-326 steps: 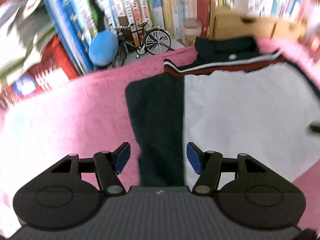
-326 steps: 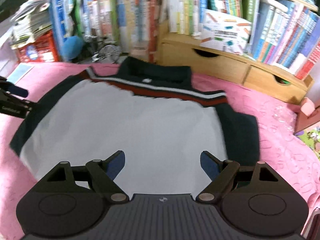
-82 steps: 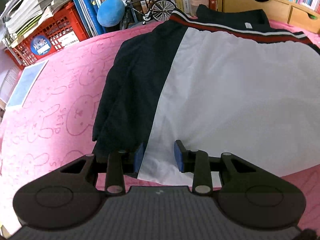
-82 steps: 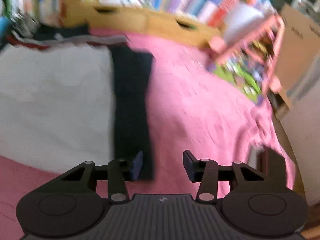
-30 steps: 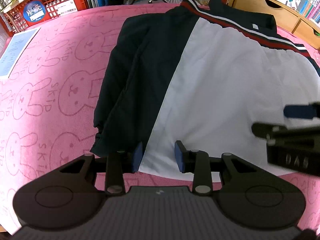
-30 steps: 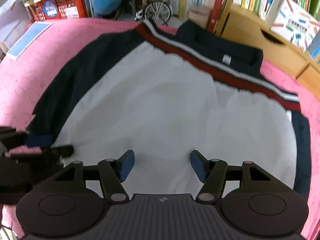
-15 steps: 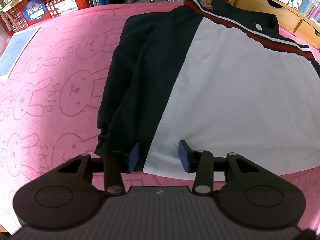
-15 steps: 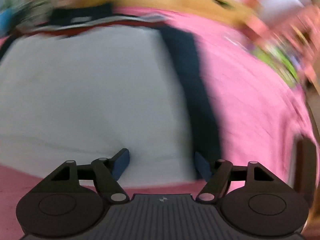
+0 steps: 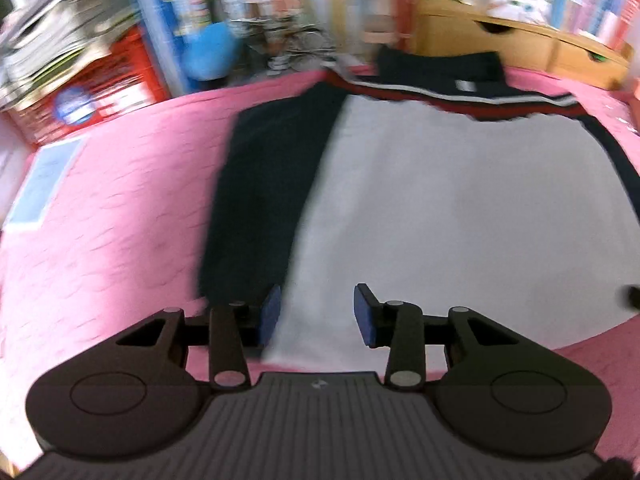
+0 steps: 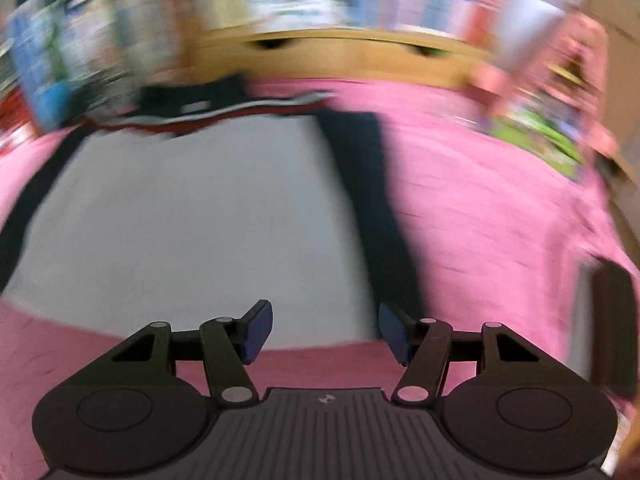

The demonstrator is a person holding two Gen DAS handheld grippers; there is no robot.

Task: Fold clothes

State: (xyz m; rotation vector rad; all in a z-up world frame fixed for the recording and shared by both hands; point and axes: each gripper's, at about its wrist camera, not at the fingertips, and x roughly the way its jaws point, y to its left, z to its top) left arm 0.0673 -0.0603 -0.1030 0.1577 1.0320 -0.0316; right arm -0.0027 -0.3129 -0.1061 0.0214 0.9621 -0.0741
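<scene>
1. The pink blanket (image 9: 104, 216) is spreading across the whole surface under everything, and it is reaching the near edge in both wrist views.
2. The shirt (image 9: 460, 216) is lying flat on that blanket, white in the body, with dark navy sleeves folded along its left and right sides and a red and white striped band across the far end below the dark collar. In my right wrist view the shirt (image 10: 180, 216) is filling the left and middle of the scene, with its right sleeve running as a dark strip from far to near.
3. A wooden drawer unit (image 10: 340, 60) is standing at the far edge beyond the collar, with rows of books above it, all blurred.
4. A red crate (image 9: 100, 92) is sitting at the far left, and a blue ball (image 9: 210, 56) is sitting just right of it.
5. I am holding my left gripper (image 9: 316, 312) released, its blue pads parted and empty, hovering over the shirt's near hem where the left sleeve is meeting the white body.
6. I am holding my right gripper (image 10: 325, 330) released too, pads wide apart with nothing between them, at the near hem just left of the right sleeve.
</scene>
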